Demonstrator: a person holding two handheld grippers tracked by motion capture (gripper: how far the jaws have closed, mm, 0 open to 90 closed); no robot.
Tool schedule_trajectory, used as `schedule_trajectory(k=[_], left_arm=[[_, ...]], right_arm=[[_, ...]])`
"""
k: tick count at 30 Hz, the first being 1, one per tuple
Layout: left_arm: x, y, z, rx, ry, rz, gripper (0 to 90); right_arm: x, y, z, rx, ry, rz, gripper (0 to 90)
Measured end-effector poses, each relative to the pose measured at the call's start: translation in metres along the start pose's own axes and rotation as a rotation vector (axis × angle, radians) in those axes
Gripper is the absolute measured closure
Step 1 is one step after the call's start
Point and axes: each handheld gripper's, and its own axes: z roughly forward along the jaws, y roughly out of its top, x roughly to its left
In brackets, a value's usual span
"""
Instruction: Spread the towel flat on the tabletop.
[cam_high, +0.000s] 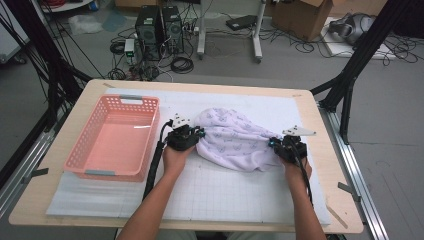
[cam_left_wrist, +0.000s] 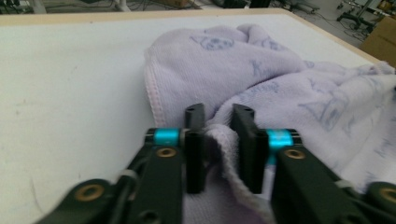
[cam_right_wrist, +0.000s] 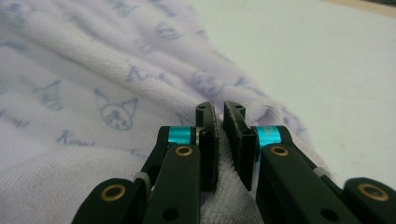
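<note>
A pale lilac terry towel printed with small cartoon faces (cam_high: 235, 140) lies bunched in a mound on the white gridded mat (cam_high: 225, 195) that covers the light wooden table (cam_high: 55, 150), a little right of the middle. The left gripper (cam_high: 192, 136) sits at the towel's left edge; in the left gripper view its jaws stand a little apart with a hemmed fold of the towel (cam_left_wrist: 224, 144) running up between them, and the cloth looks loose there rather than squeezed. The right gripper (cam_high: 280, 145) is at the towel's right end, and in the right gripper view its jaws are pressed nearly together, pinching a ridge of the towel (cam_right_wrist: 219, 140).

A salmon-pink perforated plastic basket (cam_high: 75, 155) stands on the mat's left part, its right wall near the left gripper but apart from it. The mat lies bare in front of the towel, between the person's forearms, and also behind it up to the table's far edge. To the right of the right gripper, a narrow strip of mat and then bare wood run to the table's right edge.
</note>
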Motion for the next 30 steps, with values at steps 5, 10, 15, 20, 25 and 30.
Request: schedule_trajectory(k=[5, 10, 15, 20, 25, 30], left_arm=[[-0.006, 0.004, -0.008, 0.013, -0.035, 0.032, 44.0], [-0.023, 0.001, -0.023, 0.043, -0.099, 0.13, 44.7], [-0.037, -0.007, -0.04, 0.066, -0.177, 0.21, 51.9], [-0.044, -0.018, -0.043, 0.134, -0.244, 0.239, 58.3], [-0.054, -0.024, -0.051, 0.109, -0.252, 0.244, 56.1], [-0.062, -0.03, -0.057, 0.109, -0.281, 0.284, 52.9]], right_arm=[[-0.009, 0.001, 0.001, 0.0, -0.119, 0.021, 82.5], [-0.011, -0.001, -0.011, -0.043, -0.081, 0.041, 69.2], [-0.012, -0.003, -0.03, -0.095, -0.063, 0.06, 67.7], [-0.006, -0.009, -0.046, -0.123, -0.049, 0.013, 66.6], [-0.004, -0.024, -0.06, -0.155, -0.033, 0.026, 66.0], [-0.004, -0.037, -0.066, -0.161, -0.002, 0.034, 64.3]])
